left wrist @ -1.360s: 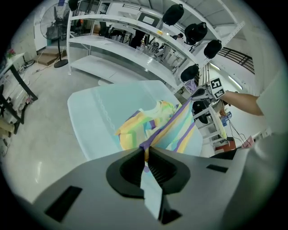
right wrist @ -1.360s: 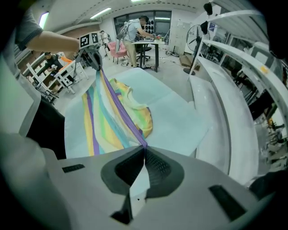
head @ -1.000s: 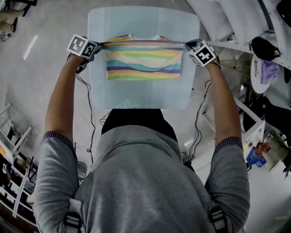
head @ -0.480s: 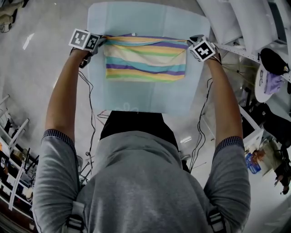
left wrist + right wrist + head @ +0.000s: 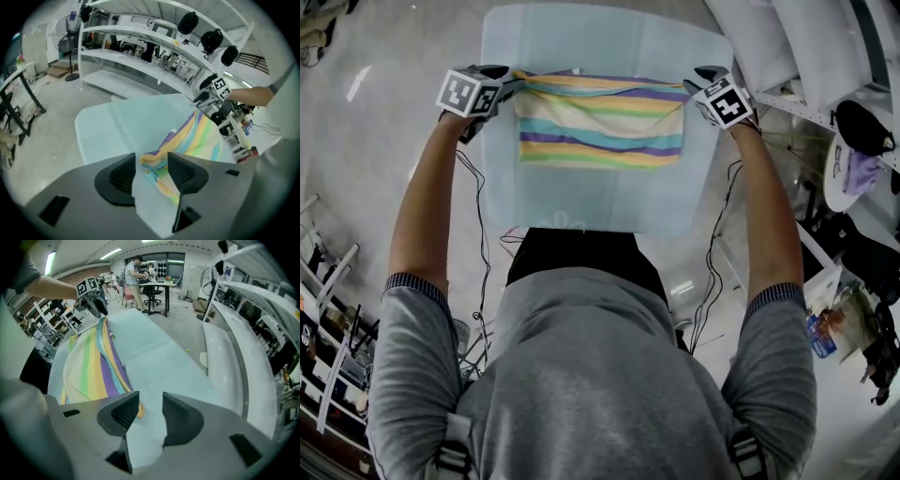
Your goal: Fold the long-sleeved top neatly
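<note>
In the head view I am seeing the folded long-sleeved top with yellow, teal, purple and green stripes (image 5: 600,122) lying across the far half of the pale blue rounded table (image 5: 581,202). The left gripper (image 5: 502,80) is at one far corner of it and the right gripper (image 5: 698,80) at the other.

In the left gripper view, the jaws have just been opening and are standing apart, with a bunched corner of the top lying loose between them.

In the right gripper view, the jaws have likewise been opening and are released. The top's edge is lying just beside one jaw.
</note>
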The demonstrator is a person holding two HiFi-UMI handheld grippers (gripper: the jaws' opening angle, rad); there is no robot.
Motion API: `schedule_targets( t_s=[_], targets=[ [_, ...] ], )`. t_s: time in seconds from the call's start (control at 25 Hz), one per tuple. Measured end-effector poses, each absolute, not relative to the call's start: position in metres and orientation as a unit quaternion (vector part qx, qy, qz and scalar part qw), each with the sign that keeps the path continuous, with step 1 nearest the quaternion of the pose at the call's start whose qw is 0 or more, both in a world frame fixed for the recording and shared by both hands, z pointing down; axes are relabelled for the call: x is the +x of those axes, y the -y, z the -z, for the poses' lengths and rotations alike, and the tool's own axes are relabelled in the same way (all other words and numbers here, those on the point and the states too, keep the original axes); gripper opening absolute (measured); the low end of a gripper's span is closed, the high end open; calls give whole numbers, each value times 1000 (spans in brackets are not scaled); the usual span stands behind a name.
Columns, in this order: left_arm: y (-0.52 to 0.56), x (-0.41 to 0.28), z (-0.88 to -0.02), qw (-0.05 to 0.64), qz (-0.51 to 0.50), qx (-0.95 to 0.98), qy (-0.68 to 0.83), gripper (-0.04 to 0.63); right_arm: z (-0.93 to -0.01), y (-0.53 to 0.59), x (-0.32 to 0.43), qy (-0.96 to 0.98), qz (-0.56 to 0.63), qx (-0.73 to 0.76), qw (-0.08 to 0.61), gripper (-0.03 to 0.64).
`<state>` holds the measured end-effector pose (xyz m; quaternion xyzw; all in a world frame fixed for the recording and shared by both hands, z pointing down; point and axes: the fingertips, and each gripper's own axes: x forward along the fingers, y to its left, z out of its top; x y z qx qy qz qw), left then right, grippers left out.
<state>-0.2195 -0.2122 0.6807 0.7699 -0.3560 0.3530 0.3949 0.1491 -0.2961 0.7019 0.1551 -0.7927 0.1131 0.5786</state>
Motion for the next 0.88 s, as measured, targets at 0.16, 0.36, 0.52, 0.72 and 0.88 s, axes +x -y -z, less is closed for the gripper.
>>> schedule_targets(
  t_s=[0.16,0.36,0.52,0.72,0.88],
  targets=[
    [213,-202,-666,313,-381,809,321,249,-697,281,134,803,-101,116,575,172],
    [210,-171,-649,234,-375,861,253,267,-701,254,120,807,-93,49,581,172],
    [198,-161,-662,176,-422,866,202,272,-710,241,117,798,-93,18,595,164],
    [194,-172,-690,120,-490,843,188,143,-725,232,119,785,-88,-5,613,93],
    [196,-184,-702,115,-515,829,186,21,-723,237,117,790,-74,-4,609,16]
  ],
)
